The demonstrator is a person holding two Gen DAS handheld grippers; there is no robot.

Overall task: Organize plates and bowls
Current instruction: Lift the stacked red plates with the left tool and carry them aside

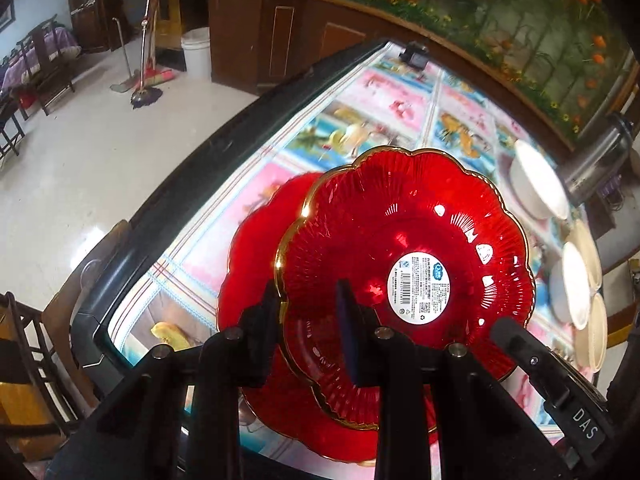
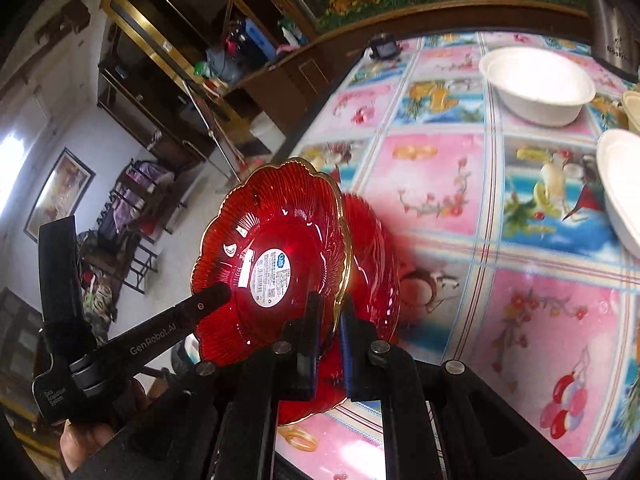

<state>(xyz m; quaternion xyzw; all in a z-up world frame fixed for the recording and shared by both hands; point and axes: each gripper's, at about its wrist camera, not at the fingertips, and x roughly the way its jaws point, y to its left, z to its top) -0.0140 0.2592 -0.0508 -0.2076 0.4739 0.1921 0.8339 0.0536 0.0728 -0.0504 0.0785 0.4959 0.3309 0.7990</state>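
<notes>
A red glass plate with a gold scalloped rim and a white label is held tilted above a second red plate that lies on the table. My left gripper is shut on the held plate's rim at one side. My right gripper is shut on its rim at the other side. The right gripper's finger also shows in the left wrist view, and the left gripper's finger shows in the right wrist view. Several white bowls stand farther back on the table.
The table has a flowered pink and blue cloth and a dark edge on the left, with floor beyond. A steel flask stands at the far right. A small black object sits at the table's far end. A wooden chair stands at the near left.
</notes>
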